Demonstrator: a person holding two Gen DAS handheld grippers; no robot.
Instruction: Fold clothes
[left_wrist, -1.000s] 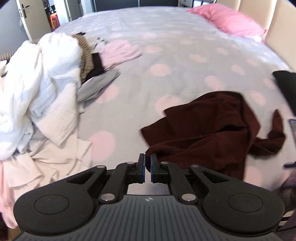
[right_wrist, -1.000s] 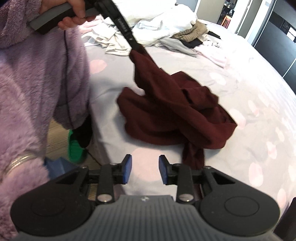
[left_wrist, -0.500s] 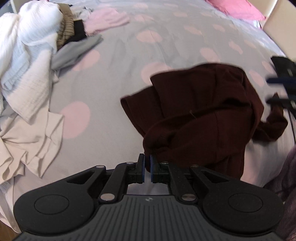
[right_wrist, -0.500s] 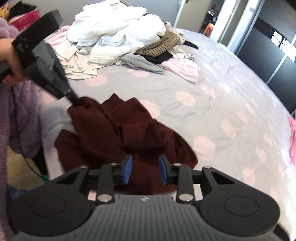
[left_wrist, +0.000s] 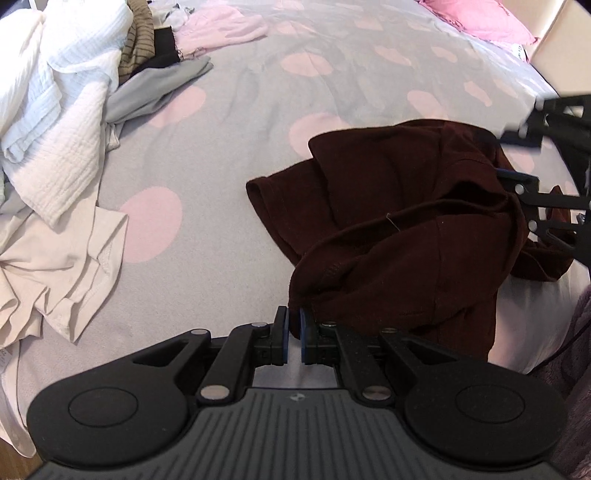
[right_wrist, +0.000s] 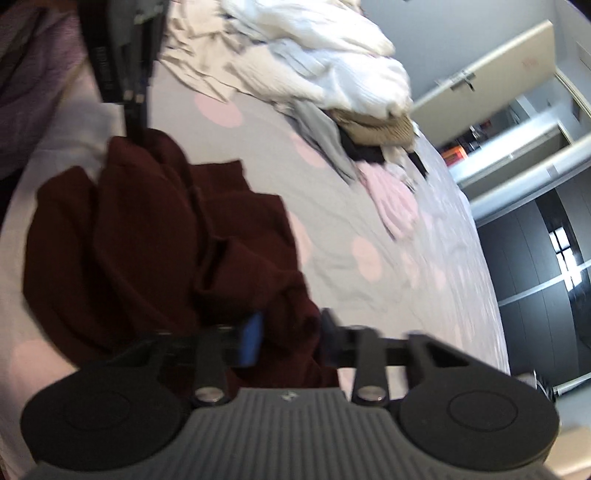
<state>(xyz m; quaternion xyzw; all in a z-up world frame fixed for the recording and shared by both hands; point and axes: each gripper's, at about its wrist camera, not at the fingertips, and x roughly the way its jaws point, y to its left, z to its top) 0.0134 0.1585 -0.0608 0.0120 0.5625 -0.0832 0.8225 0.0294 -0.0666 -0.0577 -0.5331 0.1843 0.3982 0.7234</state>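
- Lay crumpled on the bed (left_wrist: 258, 110), near its front edge: one dark red top (left_wrist: 406, 221).
- Stretched mostly sideways across the left wrist view, from the left tongs (left_wrist: 294, 325) toward the right tongs (left_wrist: 517, 166).
- Looked deep maroon, soft and thick, full of folds and bumps, with a thin seam curving over it and one flat flap poking out to the left.
- Hung a little over the bed's edge at the lower right.
- Left tongs clenched tight on a corner of the dark red top, blue pads nearly touching, cloth pinched between them.
- Right tongs (right_wrist: 290, 339) closing, with a fold of the dark red top (right_wrist: 147, 240) between the blue pads; blurry there, so could not tell whether the pads pressed it yet.
- Only in the left wrist view: a pink pillow (left_wrist: 480, 18) at the far end of the bed.
- Only in the right wrist view: a white door (right_wrist: 487, 70), dark cupboards (right_wrist: 535, 258), a fuzzy purple sleeve (right_wrist: 29, 74), and the left tongs (right_wrist: 135, 125) coming down onto the top from above.
- In both views: a pile of white clothes (left_wrist: 55, 92), with grey, brown and pink pieces beside it, well apart from the dark red top.
- Bed cover grey with big pink dots.
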